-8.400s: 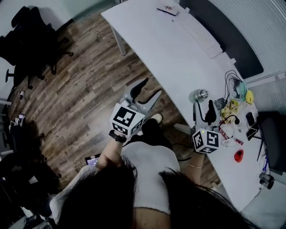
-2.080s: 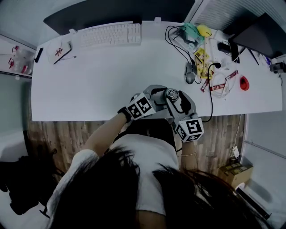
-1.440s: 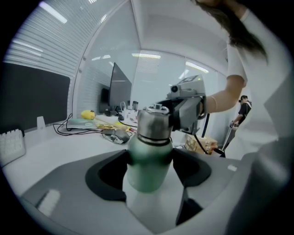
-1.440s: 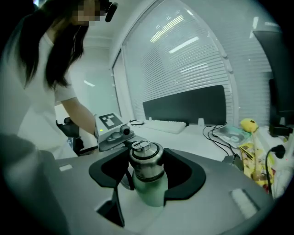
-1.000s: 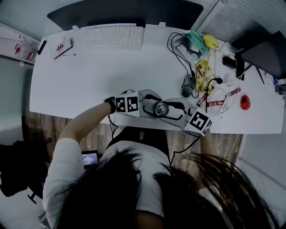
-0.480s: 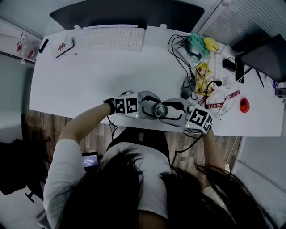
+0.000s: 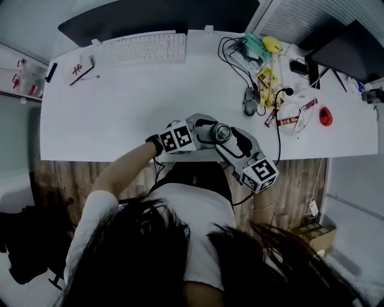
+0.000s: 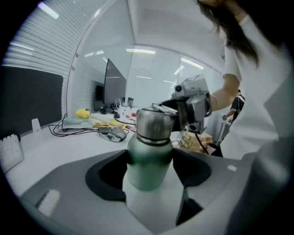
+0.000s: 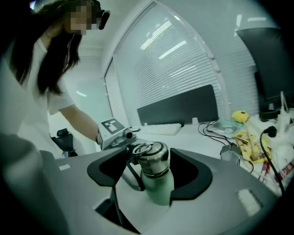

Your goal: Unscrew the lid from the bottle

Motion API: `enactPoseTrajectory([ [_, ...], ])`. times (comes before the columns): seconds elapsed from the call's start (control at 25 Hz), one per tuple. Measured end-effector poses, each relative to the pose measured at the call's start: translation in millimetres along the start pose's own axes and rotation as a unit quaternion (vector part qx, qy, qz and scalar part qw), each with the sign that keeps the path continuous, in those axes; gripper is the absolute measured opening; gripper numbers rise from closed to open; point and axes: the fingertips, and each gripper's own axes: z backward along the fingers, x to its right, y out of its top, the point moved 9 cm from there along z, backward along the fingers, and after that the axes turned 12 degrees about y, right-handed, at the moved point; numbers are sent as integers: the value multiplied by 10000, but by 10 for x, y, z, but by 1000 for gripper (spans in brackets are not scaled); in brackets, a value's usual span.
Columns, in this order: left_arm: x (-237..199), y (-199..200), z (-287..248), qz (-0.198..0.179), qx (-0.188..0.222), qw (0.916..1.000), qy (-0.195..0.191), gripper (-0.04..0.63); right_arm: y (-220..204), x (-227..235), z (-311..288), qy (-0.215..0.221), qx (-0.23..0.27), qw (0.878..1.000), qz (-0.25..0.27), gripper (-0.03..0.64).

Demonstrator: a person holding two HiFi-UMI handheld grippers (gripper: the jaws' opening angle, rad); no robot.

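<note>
A green bottle (image 7: pixel 221 132) with a steel lid (image 8: pixel 154 121) stands upright near the front edge of the white desk (image 7: pixel 120 108). From the left, my left gripper (image 7: pixel 211 131) reaches in, shut on the green body (image 8: pixel 149 160), with both pads against it. My right gripper (image 7: pixel 230 142) comes in from the lower right with its jaws level with the lid (image 9: pixel 154 158). Those jaws have just been opening. The lid is between them, with a gap on the left side. The lid's wire ring lies on top.
A keyboard (image 7: pixel 147 48) and a dark monitor (image 7: pixel 150 15) lie at the desk's back. A mouse (image 7: pixel 250 108), cables, yellow packets (image 7: pixel 264 75) and a red object (image 7: pixel 324 117) crowd the right side. Wooden floor lies beyond the front edge.
My right gripper has swung round the bottle, from its right side towards the person, and rolled; its marker cube now sits lower right. The left gripper still holds the bottle in place.
</note>
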Motion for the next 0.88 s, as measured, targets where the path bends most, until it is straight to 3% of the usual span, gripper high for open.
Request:
enactPoseTrajectory([
  [0.2, 60, -19, 4, 173, 56, 9992, 345, 365, -47, -133, -81, -846, 458, 9953, -115, 270],
  [0.52, 103, -30, 8, 308, 108, 9981, 522, 365, -77, -159, -130, -1501, 475, 9874, -136, 267],
  [0.72, 69, -20, 6, 261, 195, 9977, 592, 365, -64, -124, -126, -1316, 328, 9908, -29, 261],
  [0.88, 78, -30, 8, 244, 72, 9989, 382, 365, -32, -31, -89, -642, -22, 9979, 111, 261],
])
